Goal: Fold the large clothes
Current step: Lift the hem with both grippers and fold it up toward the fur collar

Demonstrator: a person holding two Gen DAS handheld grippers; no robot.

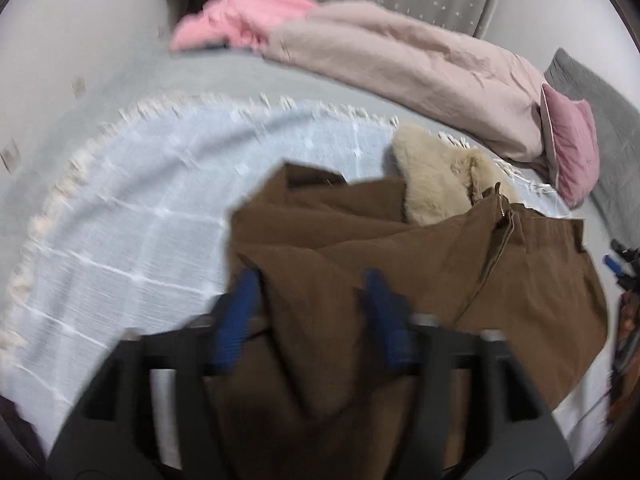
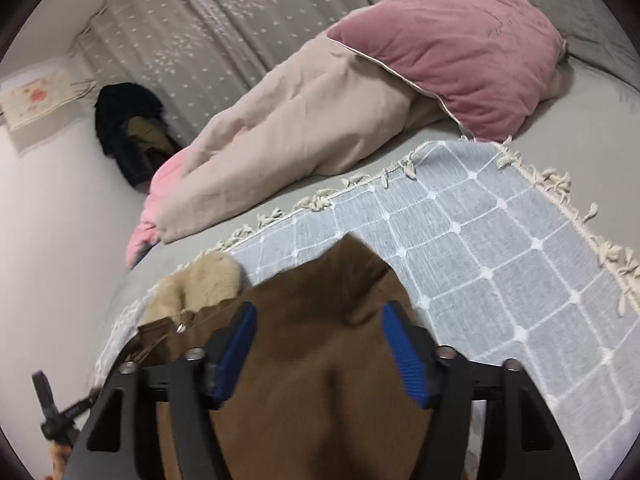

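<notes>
A large brown fabric coat (image 1: pixel 400 264) with a cream fur-trimmed hood (image 1: pixel 436 184) lies bunched on a pale blue checked throw with a cream tasselled fringe (image 1: pixel 132 208), spread over a grey-sheeted bed (image 2: pixel 592 120). The hood sits at the far edge of the coat, and a zip with a small gold pull (image 1: pixel 498 216) runs down the brown cloth just beside it. The left gripper (image 1: pixel 316 292), black with blue ribbed pads, hangs over the near folds of the coat with its jaws spread apart; brown cloth lies between the fingers, but the pads do not press on it. The right gripper (image 2: pixel 320 328), of the same make, stands over another part of the coat where a corner of the cloth points away across the throw; its jaws are also apart, with cloth between them and nothing clamped. Beyond the throw a long beige quilted duvet (image 2: pixel 288 136) lies along the bed, a bright pink blanket (image 1: pixel 244 16) at one end and a dusty-pink velvet cushion (image 2: pixel 452 44) resting on the other. A grey curtain dotted with small white marks (image 2: pixel 224 32) hangs behind, and a dark heap of clothes (image 2: pixel 128 132) sits in the corner by the white wall.
</notes>
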